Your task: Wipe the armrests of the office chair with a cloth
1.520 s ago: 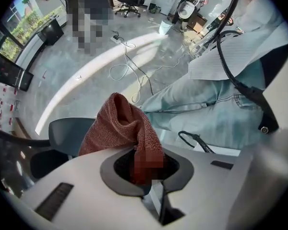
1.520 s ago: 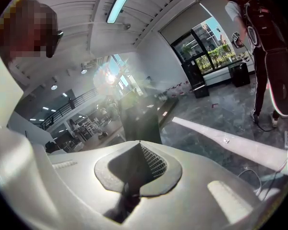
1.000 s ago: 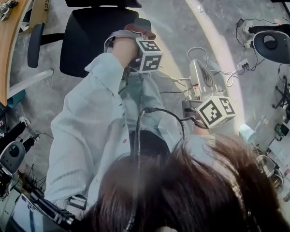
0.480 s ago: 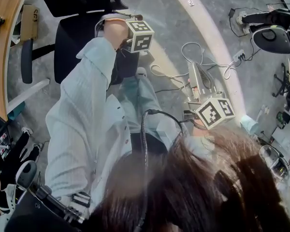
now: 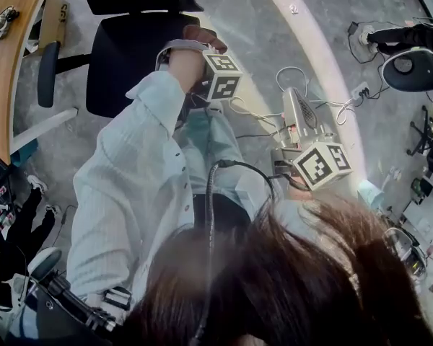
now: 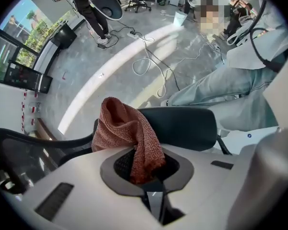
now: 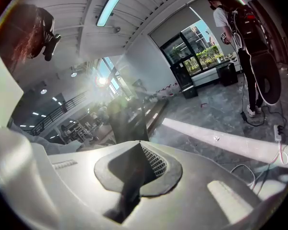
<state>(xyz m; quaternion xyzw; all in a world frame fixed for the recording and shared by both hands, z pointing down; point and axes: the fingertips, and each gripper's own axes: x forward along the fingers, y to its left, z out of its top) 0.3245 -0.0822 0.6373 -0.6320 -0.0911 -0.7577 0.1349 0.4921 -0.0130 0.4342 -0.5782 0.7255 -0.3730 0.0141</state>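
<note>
Left gripper view: left gripper (image 6: 145, 172) pinches cloth (image 6: 128, 134) by armrest (image 6: 185, 126).

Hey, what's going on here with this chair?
A person holds a gripper in each hand. The left gripper is shut on a reddish cloth, held at one black armrest of the office chair. The right gripper is shut on nothing, off to the side, away from the chair.

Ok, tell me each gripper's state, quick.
Left gripper: shut on the red-brown cloth.
Right gripper: shut, nothing between its jaws.
</note>
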